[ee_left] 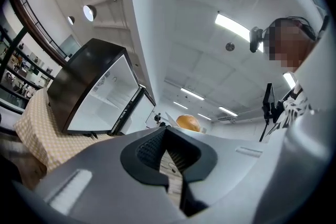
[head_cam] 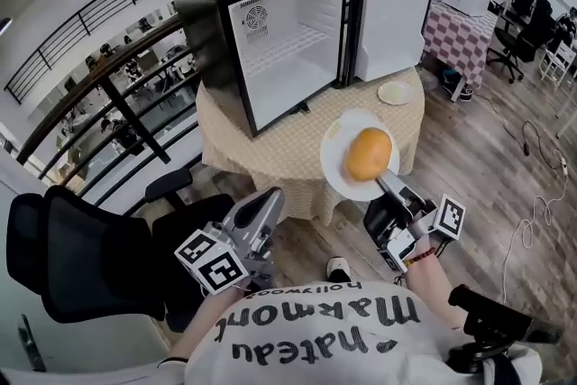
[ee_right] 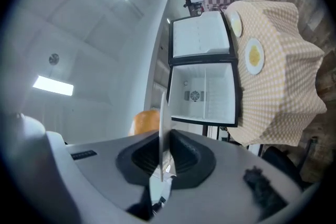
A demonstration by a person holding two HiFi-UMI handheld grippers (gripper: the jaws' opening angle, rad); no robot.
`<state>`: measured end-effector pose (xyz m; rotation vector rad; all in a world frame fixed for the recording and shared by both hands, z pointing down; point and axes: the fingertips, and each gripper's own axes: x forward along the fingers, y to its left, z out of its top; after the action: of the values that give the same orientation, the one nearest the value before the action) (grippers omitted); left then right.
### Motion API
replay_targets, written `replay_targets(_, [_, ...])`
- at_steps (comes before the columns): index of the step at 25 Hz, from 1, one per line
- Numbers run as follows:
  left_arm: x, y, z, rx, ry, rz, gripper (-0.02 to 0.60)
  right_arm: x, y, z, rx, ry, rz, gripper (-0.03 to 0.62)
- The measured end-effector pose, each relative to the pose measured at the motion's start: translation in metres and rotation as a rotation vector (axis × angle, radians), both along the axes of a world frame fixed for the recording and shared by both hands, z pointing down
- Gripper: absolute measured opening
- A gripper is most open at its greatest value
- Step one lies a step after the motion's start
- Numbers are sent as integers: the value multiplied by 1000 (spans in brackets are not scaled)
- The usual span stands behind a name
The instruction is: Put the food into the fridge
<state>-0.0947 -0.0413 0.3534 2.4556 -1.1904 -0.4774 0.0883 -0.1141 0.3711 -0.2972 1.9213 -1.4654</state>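
Note:
A black mini fridge (head_cam: 270, 41) stands on the round table (head_cam: 270, 153) with its door swung open to the right and its white inside bare. My right gripper (head_cam: 386, 182) is shut on the rim of a white plate (head_cam: 335, 160) that carries an orange-brown round bun (head_cam: 368, 154), held in the air over the table's front edge. In the right gripper view the plate (ee_right: 161, 113) runs edge-on between the jaws, with the bun (ee_right: 144, 122) to its left. My left gripper (head_cam: 270, 198) is shut and holds nothing, low at the front left.
A small plate (head_cam: 395, 93) lies on the beige checked cloth near the fridge door; the right gripper view shows a second plate with yellow food (ee_right: 254, 55). A black office chair (head_cam: 81, 257) stands at left by a railing. A checked table (head_cam: 460, 32) is at back right.

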Motion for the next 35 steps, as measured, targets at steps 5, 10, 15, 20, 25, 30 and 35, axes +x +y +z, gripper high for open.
replay_targets(5, [9,-49,-5,11,6,-32,3,0,-48,-9,27,10,-59,31])
replay_targets(10, [29,-113,-6,11,4,-40,3,4,-109,-15,37,29,-116,31])
replay_targets(15, [39,-154,-1,7,18,-67,3,1,-156,-8,24,51,-173,31])
replay_targets(20, [36,-177,9,-25,3,-113,3,-13,-196,0,-11,60,-228,31])
replay_targets(25, [25,-197,23,-67,-69,-148,3,-30,-224,-1,11,56,-260,31])
replay_targets(30, [19,-217,22,-55,-105,-172,3,-36,-256,10,-35,62,-235,31])
replay_targets(35, [11,-254,6,-16,-113,-141,3,-55,-290,15,-77,58,-214,31])
